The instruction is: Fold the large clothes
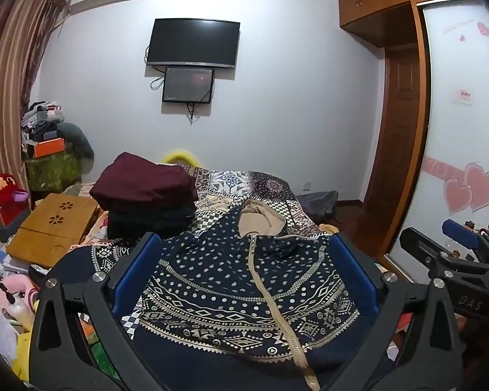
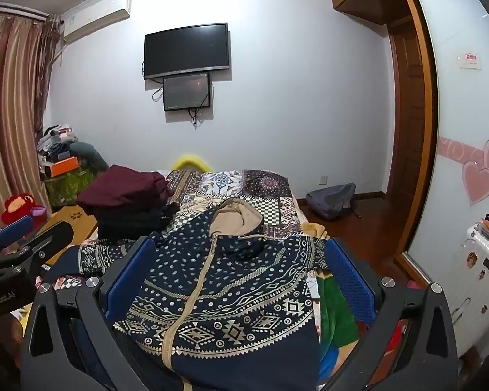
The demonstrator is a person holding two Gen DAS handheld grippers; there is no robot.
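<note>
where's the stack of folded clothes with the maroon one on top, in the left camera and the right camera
Left wrist view: the folded stack sits left of centre, beyond the claw's left finger, on the bed.
Right wrist view: the folded stack is further left, behind the patterned hoodie.
Shared landmark: the wall television above.

wall television (image 1: 193, 42), backpack (image 2: 332, 199), wooden tray (image 1: 50, 229)

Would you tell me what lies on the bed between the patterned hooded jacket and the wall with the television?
Only patchwork bedspread shows beyond the jacket's hood; the stack of folded clothes sits off to its left. Both wrist views show this.
</note>
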